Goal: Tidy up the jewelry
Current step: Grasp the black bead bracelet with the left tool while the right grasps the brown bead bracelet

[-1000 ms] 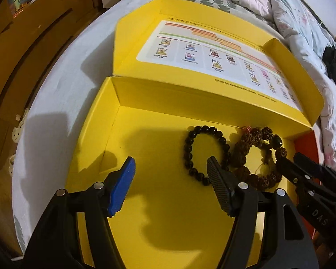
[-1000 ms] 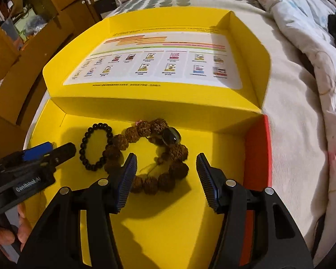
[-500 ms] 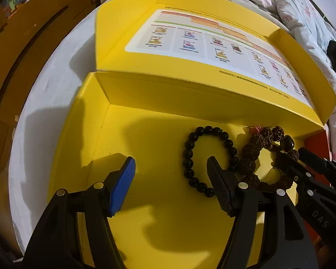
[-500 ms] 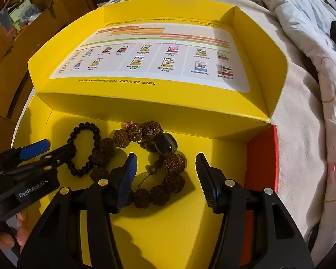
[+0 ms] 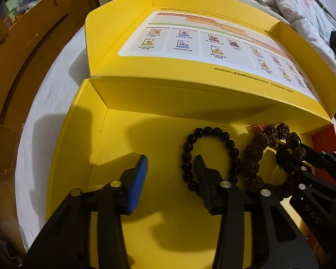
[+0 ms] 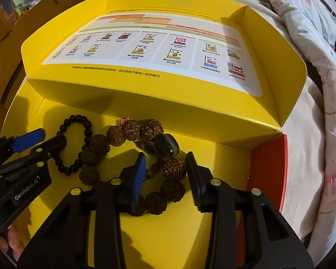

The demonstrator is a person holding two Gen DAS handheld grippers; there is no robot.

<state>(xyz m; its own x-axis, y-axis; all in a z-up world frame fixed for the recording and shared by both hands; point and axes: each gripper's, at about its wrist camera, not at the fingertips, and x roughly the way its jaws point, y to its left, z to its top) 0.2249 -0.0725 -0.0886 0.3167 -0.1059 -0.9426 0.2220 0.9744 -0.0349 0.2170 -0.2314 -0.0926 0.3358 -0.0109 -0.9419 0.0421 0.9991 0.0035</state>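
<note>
The left tool [image 5: 170,168] hung with its jaws spread over the floor of the yellow box [image 5: 96,134], gripping nothing. Its right finger [image 5: 203,179] reached into the loop of the black bracelet [image 5: 209,157], which lay flat just ahead and to its right; its blue-padded left finger [image 5: 137,181] stood over bare box floor, apart from the beads.

The right tool [image 6: 165,174] was also released, jaws wide. Its blue left finger [image 6: 137,179] sat inside the ring of the brown bracelet [image 6: 132,154], and its right finger [image 6: 196,179] stood outside that ring, so the near right arc of knobbly beads lay between the two. Whether either finger touched the beads could not be told. A dark glossy stone [image 6: 166,149] on that bracelet lay just ahead of the tool's gap.

To the right tool's left, the brown bracelet touched the black one along their facing sides. Both lay close to the box's far wall, beyond which the open lid [image 6: 159,44] with its printed sheet lay back on the bed [image 6: 313,112]. A red side wall [image 6: 266,168] stood to the right tool's right.
</note>
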